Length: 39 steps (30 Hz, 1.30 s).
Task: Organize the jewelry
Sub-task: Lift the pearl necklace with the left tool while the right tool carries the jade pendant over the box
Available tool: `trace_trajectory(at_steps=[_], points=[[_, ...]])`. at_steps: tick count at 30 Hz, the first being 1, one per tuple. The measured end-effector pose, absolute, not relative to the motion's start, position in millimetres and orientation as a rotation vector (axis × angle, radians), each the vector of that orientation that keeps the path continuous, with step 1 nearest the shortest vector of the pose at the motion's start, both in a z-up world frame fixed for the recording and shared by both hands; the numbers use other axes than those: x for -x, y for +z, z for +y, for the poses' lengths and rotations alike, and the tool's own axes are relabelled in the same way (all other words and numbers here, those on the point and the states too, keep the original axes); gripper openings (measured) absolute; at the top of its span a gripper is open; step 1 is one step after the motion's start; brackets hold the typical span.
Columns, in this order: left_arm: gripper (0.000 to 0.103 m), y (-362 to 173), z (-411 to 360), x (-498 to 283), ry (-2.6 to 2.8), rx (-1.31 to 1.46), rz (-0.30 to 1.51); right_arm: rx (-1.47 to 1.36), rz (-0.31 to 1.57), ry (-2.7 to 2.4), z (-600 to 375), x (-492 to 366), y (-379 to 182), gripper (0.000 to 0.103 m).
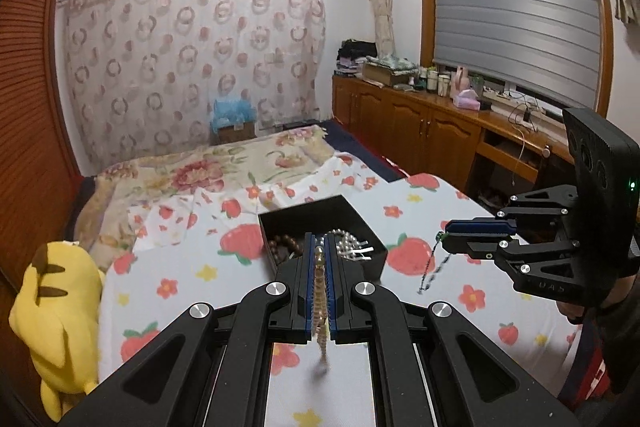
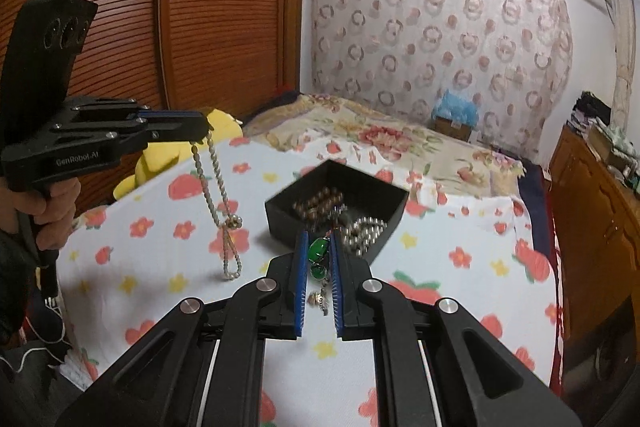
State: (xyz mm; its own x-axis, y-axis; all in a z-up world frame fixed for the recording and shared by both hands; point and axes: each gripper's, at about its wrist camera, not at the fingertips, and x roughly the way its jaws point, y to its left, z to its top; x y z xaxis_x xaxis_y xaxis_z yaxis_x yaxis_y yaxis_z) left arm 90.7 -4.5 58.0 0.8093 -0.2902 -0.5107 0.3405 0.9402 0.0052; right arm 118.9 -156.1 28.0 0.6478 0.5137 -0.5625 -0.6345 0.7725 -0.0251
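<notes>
A black open box (image 1: 362, 223) (image 2: 394, 205) sits on the strawberry-print bedsheet and holds brown beads (image 1: 285, 242) (image 2: 320, 201) and a silver bead strand (image 1: 347, 242) (image 2: 366, 229). My left gripper (image 1: 319, 247) (image 2: 209, 129) is shut on a pearl necklace (image 1: 319, 303) (image 2: 222, 203), which hangs above the sheet just short of the box. My right gripper (image 2: 319, 241) (image 1: 442, 235) is shut on a green-stone necklace (image 2: 318, 251) (image 1: 434, 263), held in the air at the box's near right corner, its chain dangling.
A yellow plush toy (image 1: 56, 311) (image 2: 180, 157) lies at the bed's left edge. A floral quilt (image 1: 224, 167) covers the far bed. Wooden cabinets (image 1: 420, 119) with clutter run along the right under the window. A wooden wardrobe (image 2: 140, 7) stands on the left.
</notes>
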Motion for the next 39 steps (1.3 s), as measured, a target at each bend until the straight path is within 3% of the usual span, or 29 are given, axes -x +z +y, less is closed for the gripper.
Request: trace_trajectory(at_steps=[21,39], points=[[0.004,83,5,-143,-0.321,-0.086,0.505,0.249,0.544,0.706,-130,-181,50,0.012],[0.004,136,-20,-182,-0.341,-0.121,0.421,0.219,0.572,0.711,-131,-225,43,0.012]])
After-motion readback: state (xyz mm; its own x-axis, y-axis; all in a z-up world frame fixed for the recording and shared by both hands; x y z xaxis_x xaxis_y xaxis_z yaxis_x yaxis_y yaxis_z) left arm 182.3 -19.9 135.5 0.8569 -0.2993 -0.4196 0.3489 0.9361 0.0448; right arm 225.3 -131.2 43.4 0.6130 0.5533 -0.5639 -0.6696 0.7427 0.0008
